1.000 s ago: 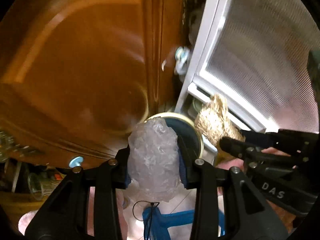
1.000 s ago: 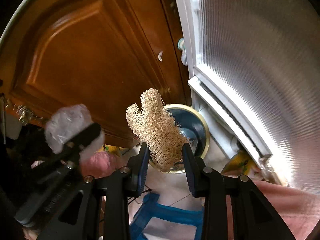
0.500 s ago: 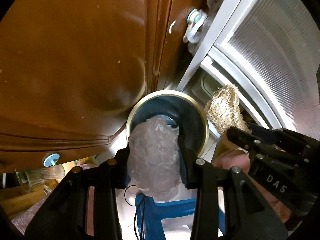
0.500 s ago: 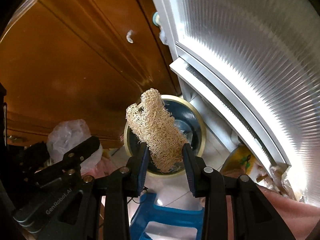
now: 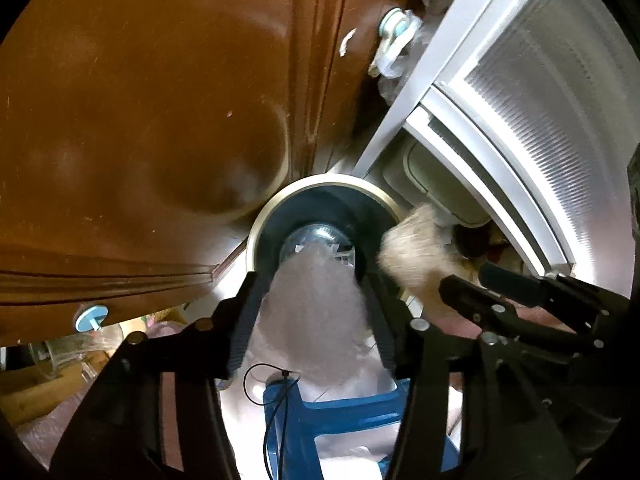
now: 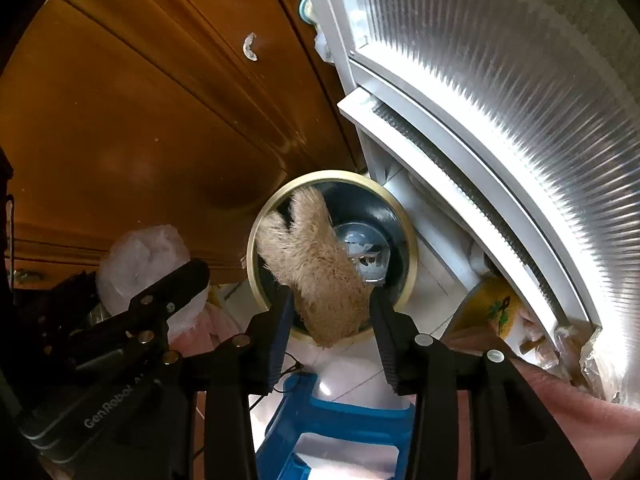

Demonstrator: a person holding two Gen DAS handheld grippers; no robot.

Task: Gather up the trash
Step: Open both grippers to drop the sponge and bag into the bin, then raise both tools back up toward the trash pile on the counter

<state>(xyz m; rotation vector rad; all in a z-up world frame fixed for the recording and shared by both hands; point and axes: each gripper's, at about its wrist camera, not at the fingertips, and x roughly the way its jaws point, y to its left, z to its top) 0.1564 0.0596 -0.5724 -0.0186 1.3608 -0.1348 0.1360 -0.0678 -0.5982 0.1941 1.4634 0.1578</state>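
A round bin with a gold rim (image 5: 320, 178) (image 6: 340, 174) stands on the floor below both grippers; a clear bottle lies inside it. My left gripper (image 5: 311, 280) points down over the bin and its jaws are opening. The crumpled clear plastic (image 5: 316, 312) (image 6: 140, 264) hangs blurred between the fingers, with the pads no longer pressing it. My right gripper (image 6: 331, 294) (image 5: 464, 276) is beside it, its jaws also opening. The tan loofah (image 6: 312, 256) (image 5: 412, 248) is blurred and loose between its fingers, over the bin's mouth.
A brown wooden cabinet door (image 5: 140, 120) rises behind the bin, touching its left side. A white-framed ribbed glass door (image 6: 500, 80) stands to the right. A blue plastic stool (image 6: 340, 432) sits under the grippers. A yellow bag (image 6: 492, 308) lies at the right.
Both grippers came down closer over the bin. Both pairs of jaws have spread, and the plastic and the loofah, held sharp before, are now blurred and loose.
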